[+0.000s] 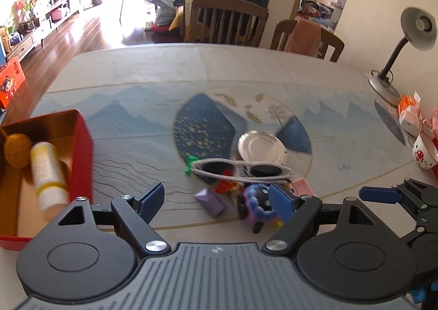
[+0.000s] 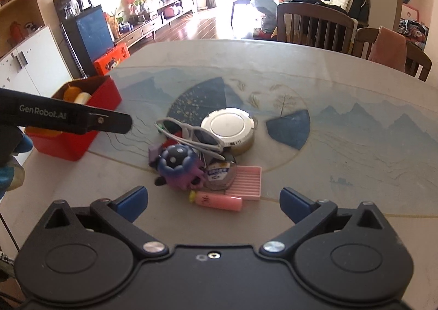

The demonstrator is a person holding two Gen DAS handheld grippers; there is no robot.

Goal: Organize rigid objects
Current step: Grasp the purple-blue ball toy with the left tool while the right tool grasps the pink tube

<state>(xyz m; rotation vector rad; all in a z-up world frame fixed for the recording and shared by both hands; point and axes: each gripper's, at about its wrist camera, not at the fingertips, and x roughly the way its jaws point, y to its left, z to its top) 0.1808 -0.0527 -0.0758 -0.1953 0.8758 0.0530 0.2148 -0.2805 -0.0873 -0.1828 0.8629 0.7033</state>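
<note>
A pile of small objects lies mid-table: white sunglasses, a round silver tin, a purple toy, a purple block, a pink tube and a pink ribbed dish. My left gripper is open above the purple block, touching nothing. My right gripper is wide open over the pink tube, its pads clear of it. A red box at the left holds a white and yellow tube and an orange ball.
A desk lamp, orange packets and a mushroom-print bowl crowd the table's right side. Wooden chairs stand behind the far edge. One blue finger of the right gripper reaches in at the right of the left wrist view.
</note>
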